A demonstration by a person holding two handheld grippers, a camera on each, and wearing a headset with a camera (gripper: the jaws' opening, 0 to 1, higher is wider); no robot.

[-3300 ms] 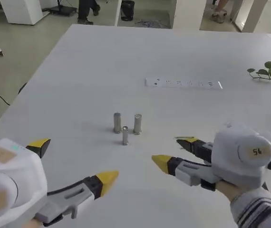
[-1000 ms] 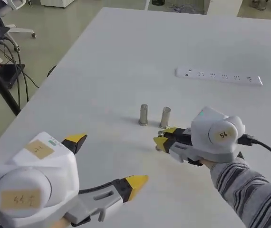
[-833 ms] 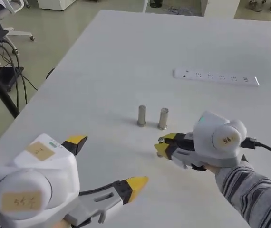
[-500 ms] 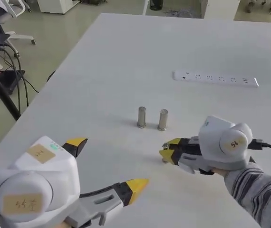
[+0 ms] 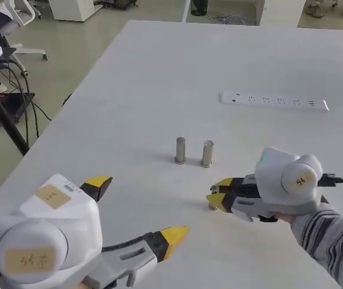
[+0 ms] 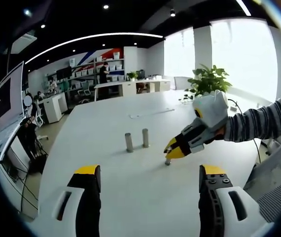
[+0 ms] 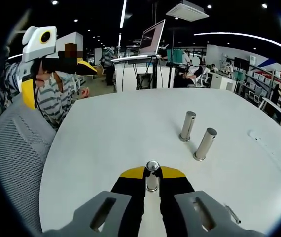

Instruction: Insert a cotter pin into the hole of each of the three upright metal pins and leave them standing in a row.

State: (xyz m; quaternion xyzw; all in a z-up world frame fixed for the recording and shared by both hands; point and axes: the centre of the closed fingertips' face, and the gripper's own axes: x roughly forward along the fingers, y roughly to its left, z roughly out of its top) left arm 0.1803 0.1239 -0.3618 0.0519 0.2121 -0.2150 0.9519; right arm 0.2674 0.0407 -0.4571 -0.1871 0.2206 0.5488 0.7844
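Note:
Two upright metal pins [image 5: 180,150] [image 5: 207,154] stand side by side on the white table [image 5: 159,78]. They also show as pins [image 7: 187,126] [image 7: 204,144] in the right gripper view and as pins [image 6: 128,142] [image 6: 145,138] in the left gripper view. My right gripper [image 5: 216,196] is shut on the third pin [image 7: 153,177], held upright at or just above the tabletop, in front and to the right of the pair. My left gripper [image 5: 135,209] hangs open and empty at the near left, its jaws [image 6: 149,170] wide apart. No cotter pin is visible.
A white power strip [image 5: 274,101] lies on the table beyond the pins. A potted plant [image 6: 209,81] stands at the far right end. Off the table's left edge are cables and a stand [image 5: 3,102]; desks and chairs fill the room behind.
My right gripper, open 3.3 s ago, has shut on the front pin. Over the last second it has drawn the pin nearer and rightward, away from the other two. The left gripper stays open.

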